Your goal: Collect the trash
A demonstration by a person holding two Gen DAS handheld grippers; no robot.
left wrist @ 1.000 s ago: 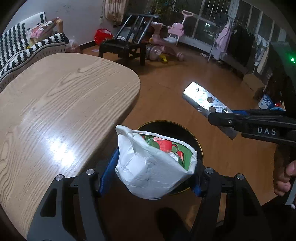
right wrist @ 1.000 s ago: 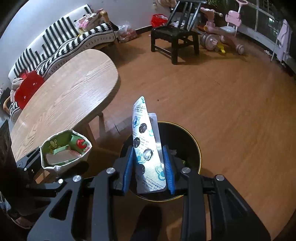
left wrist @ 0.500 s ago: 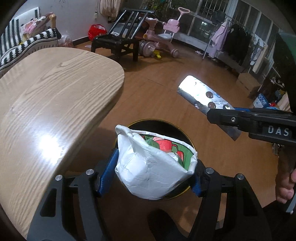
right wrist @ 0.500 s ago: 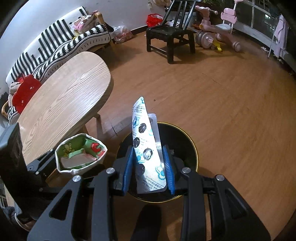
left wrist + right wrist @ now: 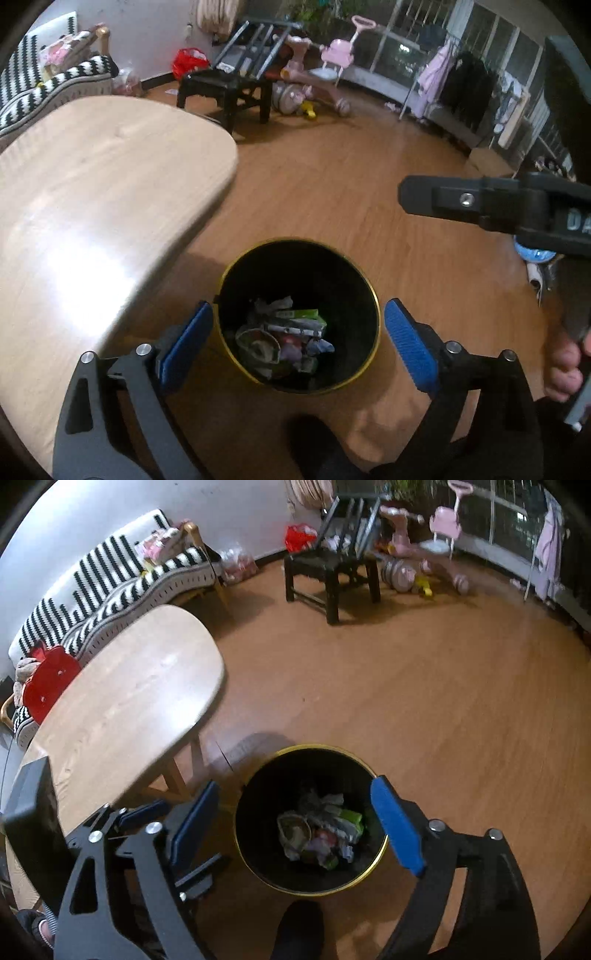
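Observation:
A black bin with a gold rim (image 5: 295, 242) (image 5: 314, 746) stands on the wood floor beside the table. Crumpled trash (image 5: 284, 339) (image 5: 321, 827) lies at its bottom: wrappers, a green pack and a round cup-like piece. My left gripper (image 5: 298, 306) hovers over the bin, its jaws opening wide, with nothing between the blue pads (image 5: 188, 343). My right gripper (image 5: 293, 784) is also above the bin, jaws opening, nothing held. In the left wrist view one black finger of the right gripper (image 5: 443, 199) reaches in from the right.
A light wooden table (image 5: 92, 203) (image 5: 122, 709) edges the bin on the left. A black chair (image 5: 328, 568), a pink tricycle (image 5: 332, 55) and a striped sofa (image 5: 110, 576) stand further back. A person's hand (image 5: 565, 373) shows at the right edge.
Both grippers have opened wide. The white bag has left the left gripper and the blister pack the right one; both are gone from between the pads, and trash shows inside the bin.

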